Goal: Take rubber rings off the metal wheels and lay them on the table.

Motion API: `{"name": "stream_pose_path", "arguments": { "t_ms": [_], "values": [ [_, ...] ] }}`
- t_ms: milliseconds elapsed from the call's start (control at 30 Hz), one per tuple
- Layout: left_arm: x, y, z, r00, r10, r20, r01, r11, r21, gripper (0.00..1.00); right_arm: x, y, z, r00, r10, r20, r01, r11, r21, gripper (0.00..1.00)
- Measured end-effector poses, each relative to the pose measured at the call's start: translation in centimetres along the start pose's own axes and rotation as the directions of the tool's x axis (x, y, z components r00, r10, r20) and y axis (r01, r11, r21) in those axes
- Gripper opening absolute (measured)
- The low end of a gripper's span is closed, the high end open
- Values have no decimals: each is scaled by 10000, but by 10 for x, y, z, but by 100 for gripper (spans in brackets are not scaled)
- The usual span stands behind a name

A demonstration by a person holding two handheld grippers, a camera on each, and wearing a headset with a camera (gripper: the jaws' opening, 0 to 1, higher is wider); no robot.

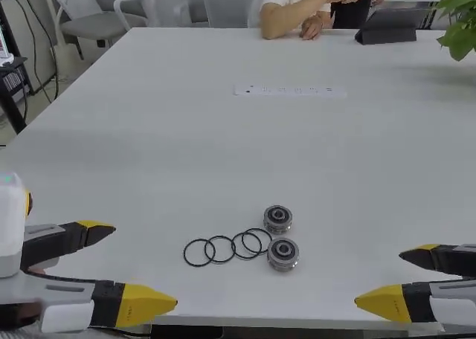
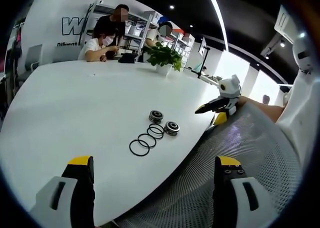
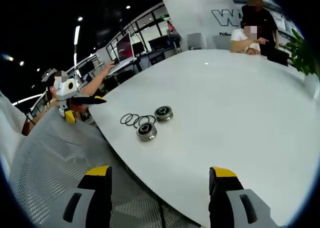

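Hovering off the near table edge, left gripper (image 1: 143,265) is sitting at 7 o'clock of head view, jaws spread wide & gripping nothing. Right gripper (image 1: 379,279) is sitting at 5 o'clock, likewise wide apart & empty. Bare tabletop is lying btwn each gripper and the work. Grey mesh (image 2: 240,148) is showing below the table rim in left gripper view.

Just beyond, near the front edge of the white table (image 1: 186,146), four rubber rings (image 1: 220,249) are lying flat in an overlapping chain, already off the wheels. Two metal wheels (image 1: 282,253) are lying flat at 3 o'clock of the chain, one at 12 o'clock of the other, nearly touching. The last ring is reaching toward the gap btwn them; contact can't be told.

Further out, toward 12 o'clock, a white strip (image 1: 290,91) is lying mid-table, its marks too small to read. At the far edge a black case (image 1: 387,33) is sitting at 1 o'clock and a green plant (image 1: 457,19) at 2 o'clock. A seated person (image 1: 297,8) is resting an arm on the table there. An office chair (image 1: 93,19) is standing at 11 o'clock. On the far wall, big lettering (image 2: 70,25) is starting w/ "W"; the rest is cut off.
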State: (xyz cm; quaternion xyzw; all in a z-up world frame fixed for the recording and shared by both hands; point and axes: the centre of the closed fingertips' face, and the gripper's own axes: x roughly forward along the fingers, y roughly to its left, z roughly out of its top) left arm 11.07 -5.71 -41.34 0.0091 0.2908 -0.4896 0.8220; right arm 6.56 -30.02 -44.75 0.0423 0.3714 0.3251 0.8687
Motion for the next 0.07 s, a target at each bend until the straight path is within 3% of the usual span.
{"name": "stream_pose_path", "arguments": {
  "t_ms": [67],
  "values": [
    [-1, -2, -1, 10000, -15, 18, 15, 10000, -7, 99, -1, 0, 0, 10000, -9, 91, 8, 10000, 90, 78]
  ]
}}
